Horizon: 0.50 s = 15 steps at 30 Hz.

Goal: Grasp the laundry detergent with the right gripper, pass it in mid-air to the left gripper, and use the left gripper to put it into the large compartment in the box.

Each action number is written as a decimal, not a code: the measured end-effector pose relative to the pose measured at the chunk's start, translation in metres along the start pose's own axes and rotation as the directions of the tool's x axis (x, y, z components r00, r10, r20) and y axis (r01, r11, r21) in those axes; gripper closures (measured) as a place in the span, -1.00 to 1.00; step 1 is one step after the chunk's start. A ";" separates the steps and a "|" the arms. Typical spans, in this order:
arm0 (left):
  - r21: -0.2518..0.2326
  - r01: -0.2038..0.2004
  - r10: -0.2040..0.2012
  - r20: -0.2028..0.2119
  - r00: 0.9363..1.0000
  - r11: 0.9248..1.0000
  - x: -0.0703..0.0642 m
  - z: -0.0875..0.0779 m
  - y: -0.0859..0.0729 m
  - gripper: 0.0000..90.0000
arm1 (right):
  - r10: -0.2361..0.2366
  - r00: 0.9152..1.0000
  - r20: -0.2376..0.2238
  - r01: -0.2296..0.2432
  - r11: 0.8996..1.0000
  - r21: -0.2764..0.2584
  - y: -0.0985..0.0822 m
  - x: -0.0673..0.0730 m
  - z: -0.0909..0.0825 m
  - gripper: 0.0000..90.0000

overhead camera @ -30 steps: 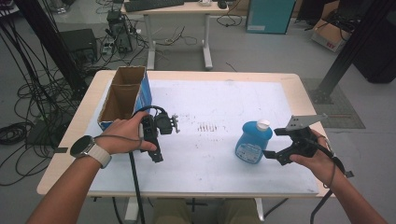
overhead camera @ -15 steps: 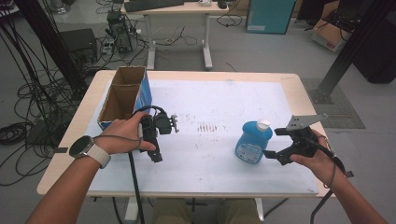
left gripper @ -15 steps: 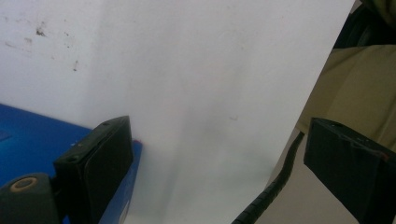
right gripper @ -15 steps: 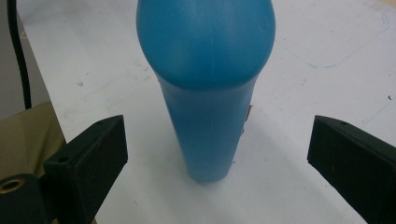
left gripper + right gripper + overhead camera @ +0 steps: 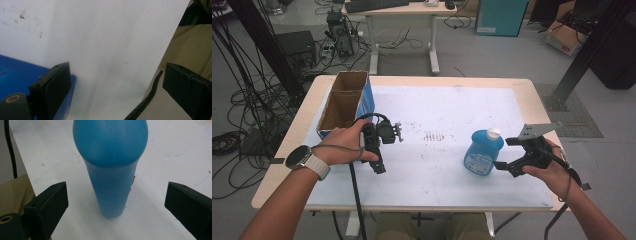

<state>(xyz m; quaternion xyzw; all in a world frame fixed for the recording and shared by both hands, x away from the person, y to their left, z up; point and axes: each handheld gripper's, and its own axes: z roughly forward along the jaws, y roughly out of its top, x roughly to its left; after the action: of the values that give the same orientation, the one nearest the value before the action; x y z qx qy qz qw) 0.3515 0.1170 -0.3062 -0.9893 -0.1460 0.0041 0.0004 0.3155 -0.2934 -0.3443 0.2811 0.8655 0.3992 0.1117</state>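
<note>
Item 1: bench [image 5: 427, 107], wood-edged top under a white, scuffed sheet with a patch of dark marks near its centre. Item 2: translucent blue plastic bottle with a white cap [image 5: 482, 151], upright on the white sheet at about 4 o'clock from the bench centre, label facing the person; in the right gripper view the blue bottle [image 5: 110, 167] stands straight ahead, between the lines of the 2 jaws but beyond their tips, untouched. Item 3: right hand-held gripper [image 5: 507, 167], black, with a grey three-cornered plate on top, held in the person's right hand [image 5: 548, 167] at 3 o'clock of the bottle and aimed at it; jaws spread wide, holding nothing, as the right gripper view confirms [image 5: 116, 205]. Item 4: left hand-held gripper [image 5: 379, 167], black, gripped in the left hand [image 5: 346, 146], which wears a wristwatch with a pale strap [image 5: 303, 158]; it sits at about 8 o'clock from the bench centre, jaws pointing toward the person's edge. In the left gripper view its jaws [image 5: 116, 85] stand wide apart and empty over the white sheet. Item 5: open cardboard box with a blue printed side [image 5: 346, 101], 2 compartments, at 10 o'clock on the bench, just beyond the left hand; contents cannot be told. Item 6: black cable [image 5: 355, 195] trailing from the left gripper over the near edge.
</note>
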 end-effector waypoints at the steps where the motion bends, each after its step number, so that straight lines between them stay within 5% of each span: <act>1: 0.000 0.000 0.000 0.000 1.000 1.000 0.000 0.000 0.000 -0.81 | 0.000 1.000 0.000 0.000 1.000 0.000 0.000 0.000 0.000 -0.90; 15: 0.000 -0.001 0.001 -0.003 1.000 1.000 0.000 0.001 0.000 -0.81 | 0.000 1.000 -0.003 0.000 1.000 -0.001 -0.001 0.000 0.001 -0.90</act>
<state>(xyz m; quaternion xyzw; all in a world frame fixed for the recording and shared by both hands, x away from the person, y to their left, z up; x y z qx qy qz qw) 0.3516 0.1167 -0.3068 -0.9894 -0.1454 0.0026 0.0005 0.3158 -0.2934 -0.3452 0.2803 0.8655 0.4001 0.1104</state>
